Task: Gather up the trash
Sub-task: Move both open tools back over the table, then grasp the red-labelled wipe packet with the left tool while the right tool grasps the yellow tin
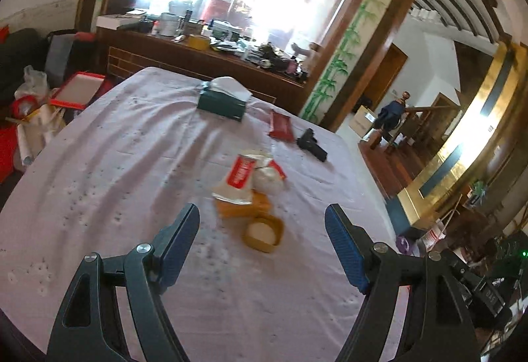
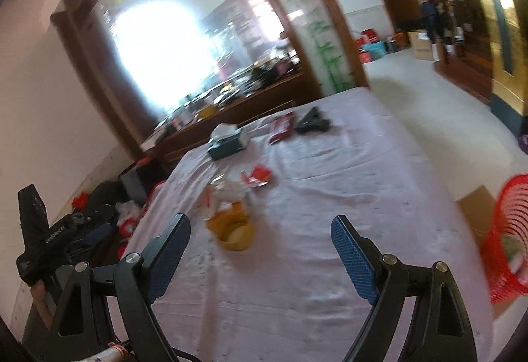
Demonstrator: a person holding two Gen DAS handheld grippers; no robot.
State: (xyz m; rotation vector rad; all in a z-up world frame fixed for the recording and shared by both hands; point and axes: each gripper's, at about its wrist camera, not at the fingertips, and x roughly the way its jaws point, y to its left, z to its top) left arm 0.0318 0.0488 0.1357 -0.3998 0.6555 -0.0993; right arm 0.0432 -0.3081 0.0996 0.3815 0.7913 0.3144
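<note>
Both your grippers are released and empty: left gripper [image 1: 262,223], right gripper [image 2: 260,231]. The trash pile [image 1: 252,183] sits mid-table at 12 o'clock from the left jaws, yellow tape roll [image 1: 264,231] nearest. Risks: loose wrappers [image 1: 241,175] overlap, so one pinch may scatter the rest or snag the tablecloth [image 1: 115,164]. The red basket [image 2: 510,240] is at 3 o'clock off the table edge, so a long carry could drop pieces.

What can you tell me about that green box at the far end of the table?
The green box is a dark green, flat, rectangular tissue box, seemingly cardboard. White tissue bulges from its top. It lies flat on the pale tablecloth near the far edge, apart from the red packet beside it. Nothing else touches it.
</note>
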